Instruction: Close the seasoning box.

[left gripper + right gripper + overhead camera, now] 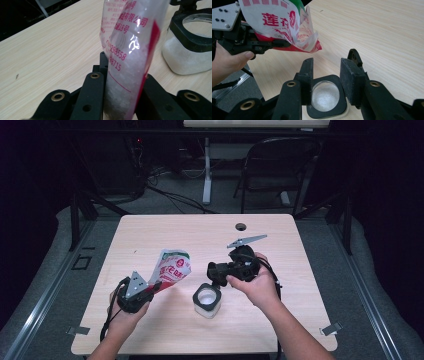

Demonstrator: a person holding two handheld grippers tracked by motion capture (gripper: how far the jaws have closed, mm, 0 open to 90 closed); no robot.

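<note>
Landmark: the square glass jar [207,302] with the black collar and round open mouth, standing on the pale wooden surface [280,245]; it already holds white granules.
Bag: the clear plastic bag [170,268] with red and green print and white crystals inside is up and to the left of the jar, tilted, its top end leaning toward the jar but not yet over the mouth.
Left gripper [145,293]: your fingers [92,95] are clamped on the bag's lower end; it shows squeezed between them.
Right gripper [214,270]: just above and behind the jar; your fingers [350,80] stand apart with the jar mouth showing between them. Whether they touch the collar cannot be told.
Step in hand: pouring from the bag into the jar, by my reading.
How to do it well: bring the bag's open end directly above the jar's mouth before you tip further. Steady the jar with your right gripper. Tip slowly so the crystals do not spill past the collar.
</note>
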